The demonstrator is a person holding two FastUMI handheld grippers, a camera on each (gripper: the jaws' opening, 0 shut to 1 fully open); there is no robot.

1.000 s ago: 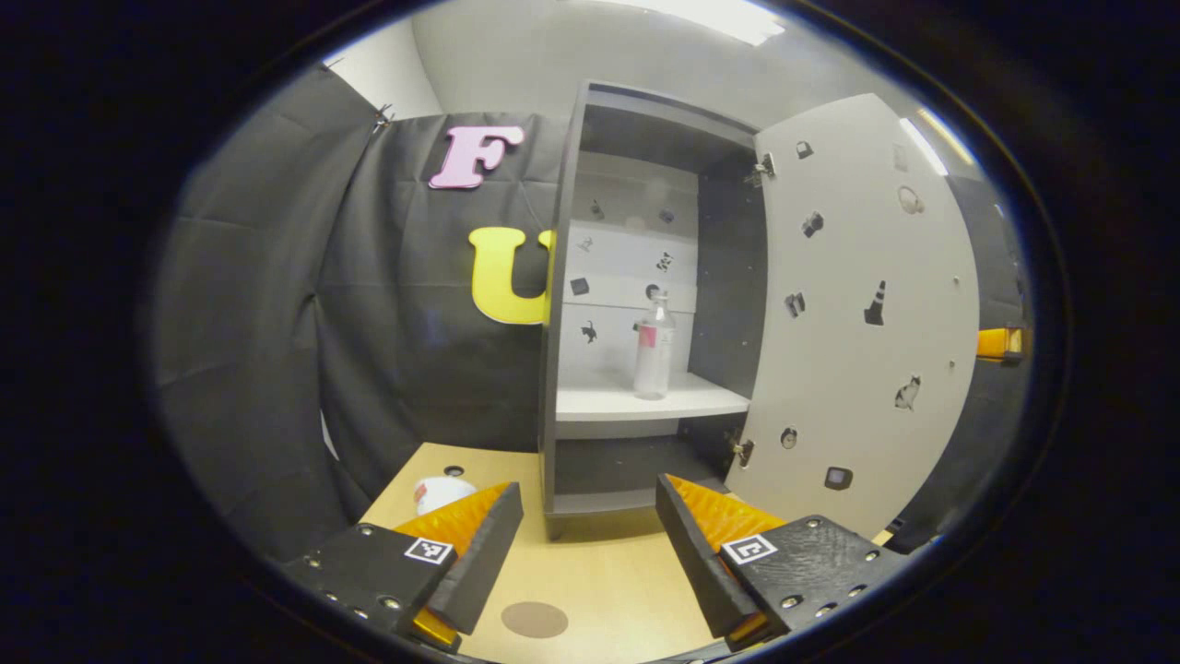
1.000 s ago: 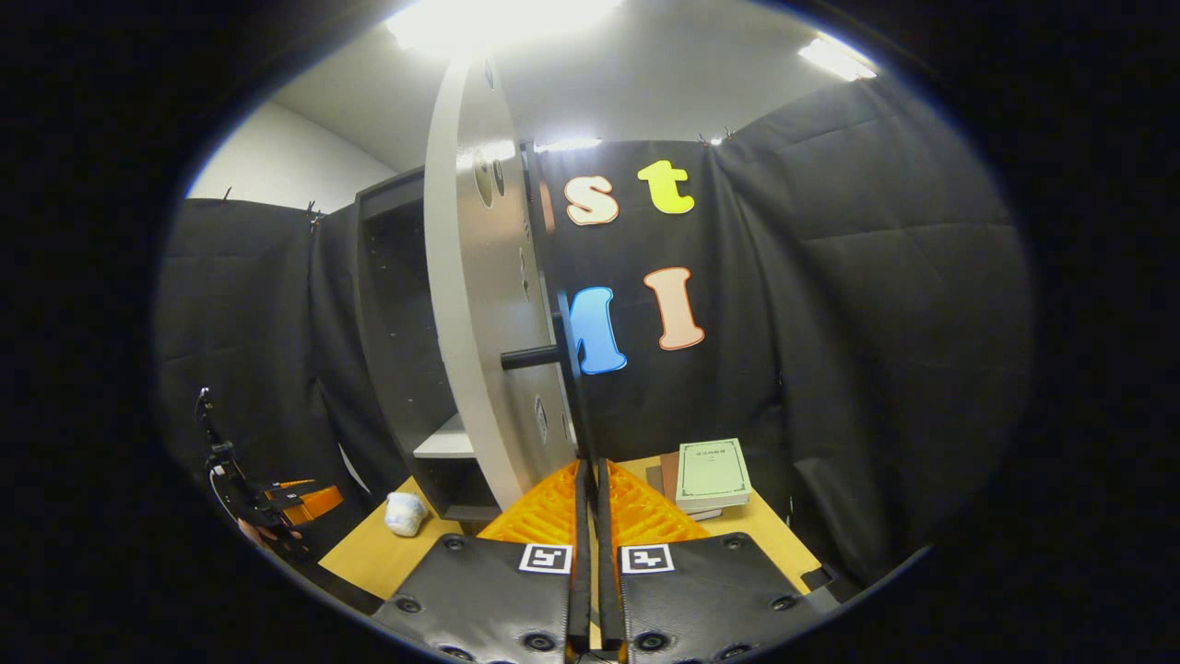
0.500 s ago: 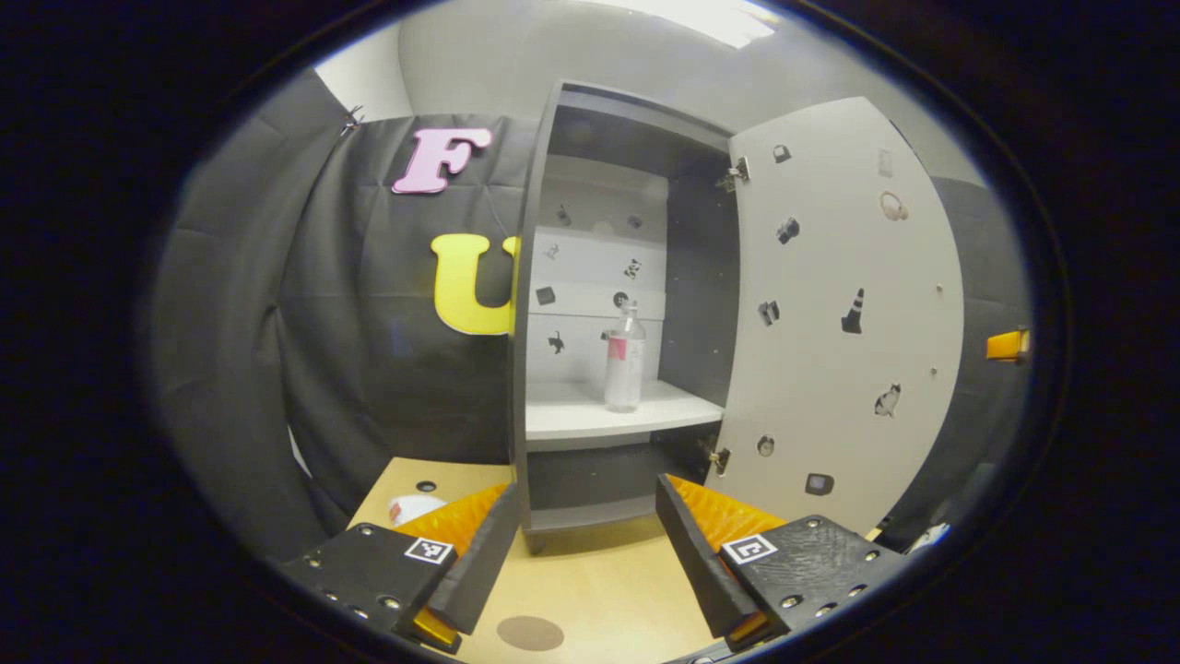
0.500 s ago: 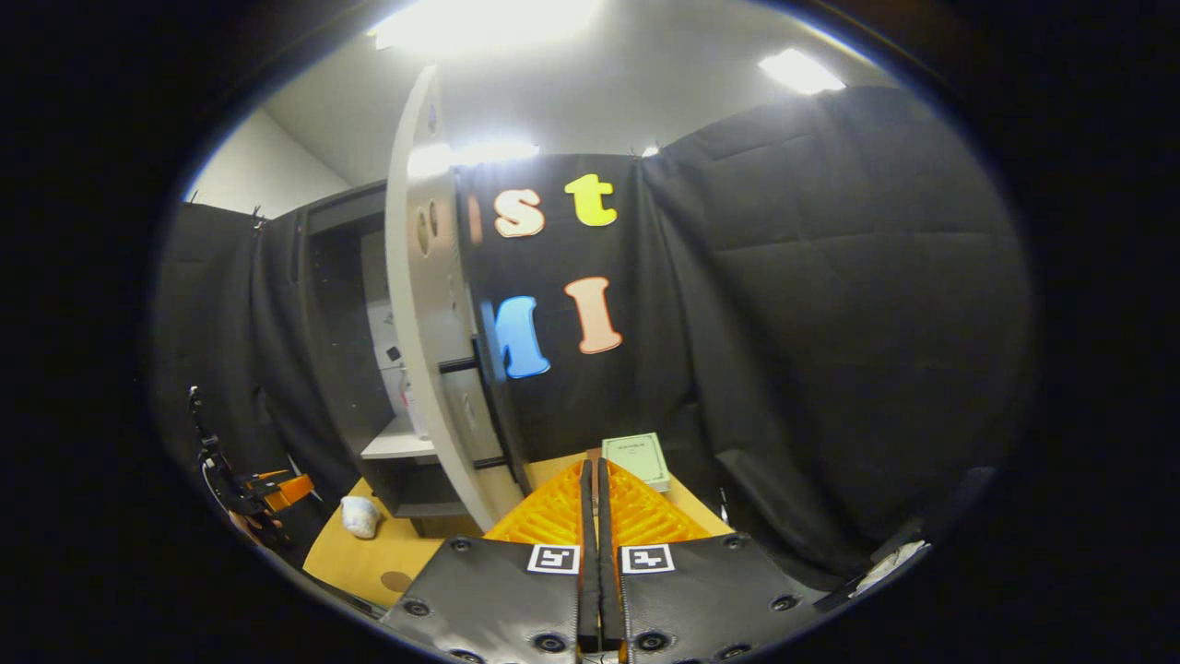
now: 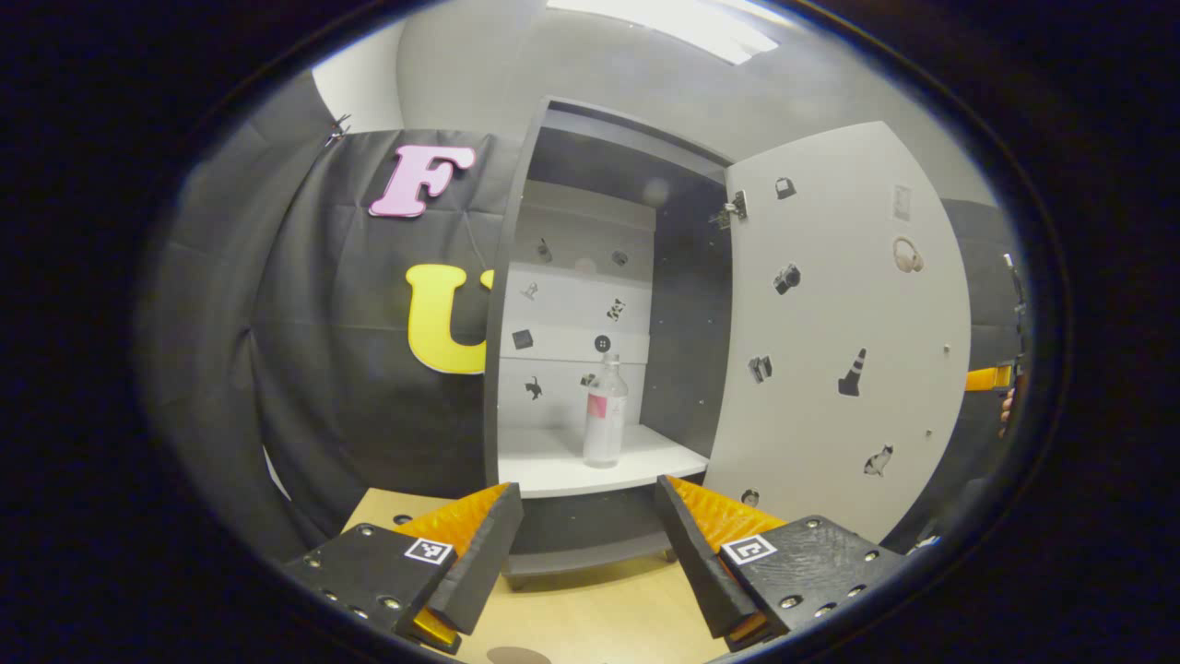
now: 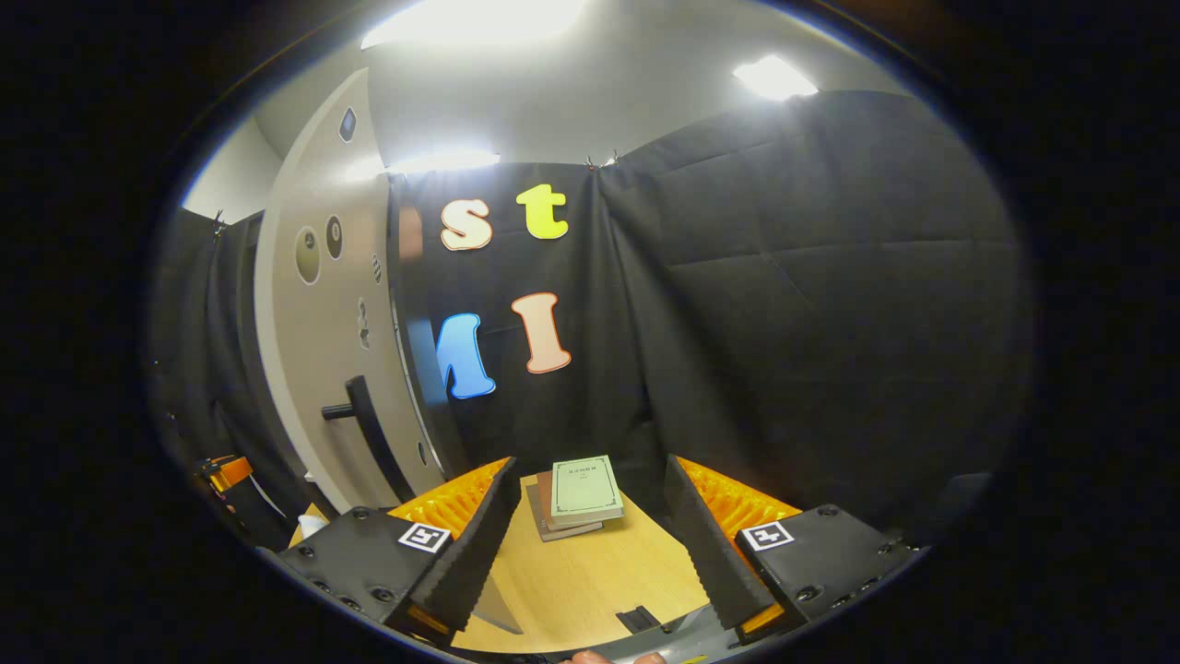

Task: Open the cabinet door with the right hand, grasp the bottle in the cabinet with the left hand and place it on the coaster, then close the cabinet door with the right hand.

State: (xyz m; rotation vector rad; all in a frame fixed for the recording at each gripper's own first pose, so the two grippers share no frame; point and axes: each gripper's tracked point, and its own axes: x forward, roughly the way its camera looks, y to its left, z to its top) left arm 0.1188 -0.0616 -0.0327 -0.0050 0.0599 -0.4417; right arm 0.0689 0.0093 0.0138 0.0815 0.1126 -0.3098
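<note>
Clear plastic bottle stands upright on the white shelf of the open cabinet, left gripper view; left gripper spread wide, empty. Right gripper view: right gripper wide apart, empty, beside door handle; books on the table.
</note>
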